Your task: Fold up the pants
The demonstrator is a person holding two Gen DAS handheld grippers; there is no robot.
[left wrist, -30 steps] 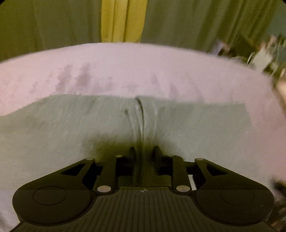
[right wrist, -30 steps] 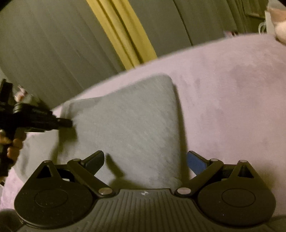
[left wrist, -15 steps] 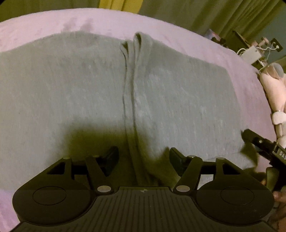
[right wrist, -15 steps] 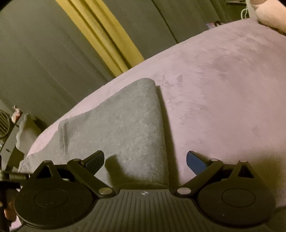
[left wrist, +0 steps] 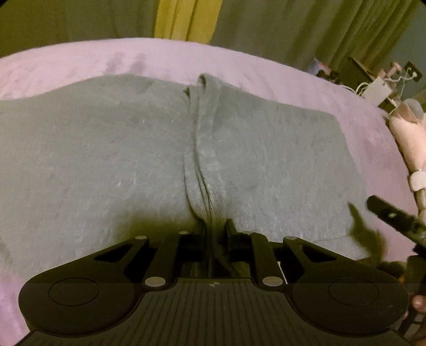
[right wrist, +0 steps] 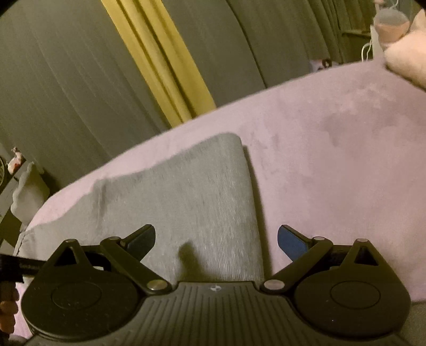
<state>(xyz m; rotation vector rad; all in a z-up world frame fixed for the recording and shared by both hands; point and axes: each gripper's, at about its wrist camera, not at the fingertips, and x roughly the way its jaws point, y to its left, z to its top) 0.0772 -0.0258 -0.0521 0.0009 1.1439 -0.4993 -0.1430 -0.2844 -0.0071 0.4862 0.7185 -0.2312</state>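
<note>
I am pinching the near edge of the pants [left wrist: 111, 165] with my left hand-held gripper [left wrist: 215, 231]; its jaws are closed on a ridge of grey cloth that is running away from me. To do this fold well, I think I should be lifting slowly and carrying the edge straight to the far side, so the layers are staying even. My right hand-held gripper [right wrist: 216, 238] is hanging wide open over the right end of the pants, holding nothing. The pants are lying flat across the pink bed [left wrist: 266, 77]; beyond it the curtains [left wrist: 186, 21] are hanging.
</note>
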